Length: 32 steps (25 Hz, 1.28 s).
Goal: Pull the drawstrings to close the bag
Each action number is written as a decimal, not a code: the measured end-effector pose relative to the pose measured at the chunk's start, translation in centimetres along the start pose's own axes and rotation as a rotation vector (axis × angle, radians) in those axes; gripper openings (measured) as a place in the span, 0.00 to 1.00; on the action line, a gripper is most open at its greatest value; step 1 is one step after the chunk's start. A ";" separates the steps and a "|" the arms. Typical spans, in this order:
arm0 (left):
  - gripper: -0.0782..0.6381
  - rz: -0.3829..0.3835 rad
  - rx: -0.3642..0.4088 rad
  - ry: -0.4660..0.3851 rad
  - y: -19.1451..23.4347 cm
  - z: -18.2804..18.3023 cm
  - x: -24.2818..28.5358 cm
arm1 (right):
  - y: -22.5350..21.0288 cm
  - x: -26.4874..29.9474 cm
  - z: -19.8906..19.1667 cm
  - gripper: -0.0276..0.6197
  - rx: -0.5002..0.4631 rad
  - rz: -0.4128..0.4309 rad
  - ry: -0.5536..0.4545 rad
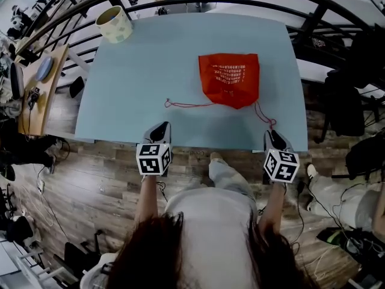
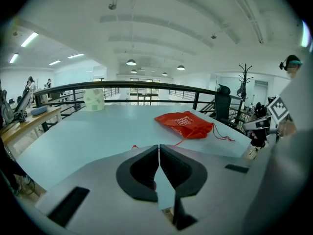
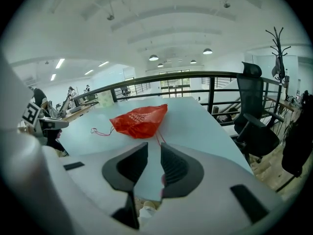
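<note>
The red bag lies mid-desk, its mouth apparently cinched and its strings slack. At the near edge, the left gripper is clenched empty and the right gripper released. The pulling seems done.

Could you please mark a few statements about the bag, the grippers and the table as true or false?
1. The red bag lies on the table. True.
2. The left gripper has its jaws wide apart. False: they are together.
3. The right gripper is shut on something. False: its jaws are apart and press on nothing.
4. A pale cup sits near the table's far left corner. True.
</note>
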<state>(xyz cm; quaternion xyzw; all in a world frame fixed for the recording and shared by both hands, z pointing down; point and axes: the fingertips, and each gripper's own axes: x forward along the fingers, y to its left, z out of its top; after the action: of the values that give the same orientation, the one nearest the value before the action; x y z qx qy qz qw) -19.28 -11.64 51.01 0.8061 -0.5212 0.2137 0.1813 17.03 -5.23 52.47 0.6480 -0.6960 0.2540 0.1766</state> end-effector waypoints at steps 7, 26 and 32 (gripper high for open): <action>0.14 -0.030 0.003 -0.028 -0.9 0.2 -1.3 | 2.3 -1.9 1.4 0.18 -0.048 0.006 -0.089; 0.14 -0.091 0.059 -0.086 -3.5 0.0 -5.5 | 6.7 -7.1 2.4 0.13 -0.115 0.026 -0.211; 0.14 -0.103 0.067 -0.100 -4.4 -0.6 -6.9 | 7.9 -8.4 2.6 0.12 -0.129 0.036 -0.240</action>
<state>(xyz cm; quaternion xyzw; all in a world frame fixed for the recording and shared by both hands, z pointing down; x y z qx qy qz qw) -17.85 -4.32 47.47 0.8473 -0.4798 0.1808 0.1386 10.22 0.35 44.59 0.6483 -0.7387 0.1324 0.1286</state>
